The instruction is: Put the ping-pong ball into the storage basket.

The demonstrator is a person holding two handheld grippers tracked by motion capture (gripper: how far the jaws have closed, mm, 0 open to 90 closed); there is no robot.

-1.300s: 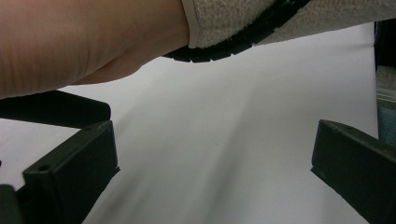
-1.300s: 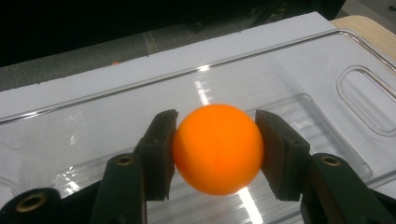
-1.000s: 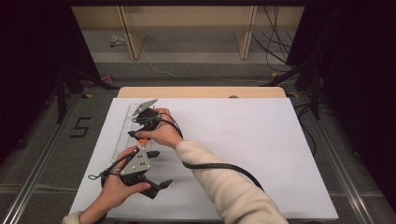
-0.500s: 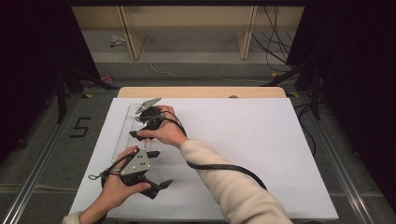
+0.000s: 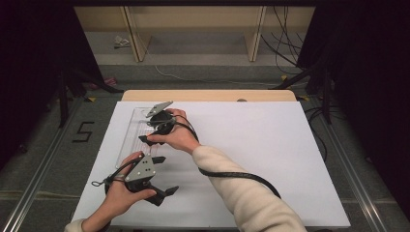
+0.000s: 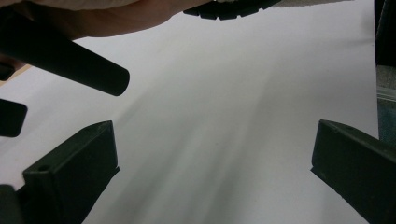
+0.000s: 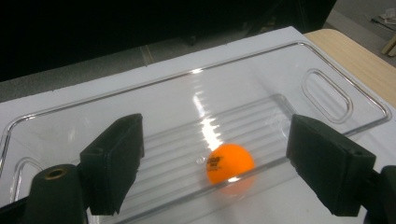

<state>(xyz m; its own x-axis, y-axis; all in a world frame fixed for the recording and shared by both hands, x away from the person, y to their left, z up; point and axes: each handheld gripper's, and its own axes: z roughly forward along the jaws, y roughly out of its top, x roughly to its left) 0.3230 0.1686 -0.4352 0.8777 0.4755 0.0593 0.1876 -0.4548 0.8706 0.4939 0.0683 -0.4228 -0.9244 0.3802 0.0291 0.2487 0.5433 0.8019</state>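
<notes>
The orange ball (image 7: 230, 163) lay in the ribbed middle of a clear plastic tray (image 7: 327, 88) at the left side of the white worktop (image 5: 270, 145). It sat between the jaws of the right hand-held gripper (image 7: 215, 170), which had just been opening and stood spread wide, with neither pad touching the ball. In the high view the same hand-held gripper (image 5: 151, 133) hung over the tray (image 5: 126, 135), the ball hidden beneath the hand.

It looked like a table-tennis ball — very light, hollow, with a thin hard shell and a smooth skin. Such a thing would likely roll at the slightest nudge and squirt out of a lopsided pinch, though the tray's ribs probably steadied it a little. The safest hold seemed to be straight across its widest part, pads level on opposite sides, closed gently — a hard squeeze could dent the shell. The tray itself appeared stiff, glossy and slippery, so pushing the ball along it would not help.

The left hand-held gripper (image 5: 162, 176) rested nearer the person, its jaws spread over bare worktop with nothing between them.
</notes>
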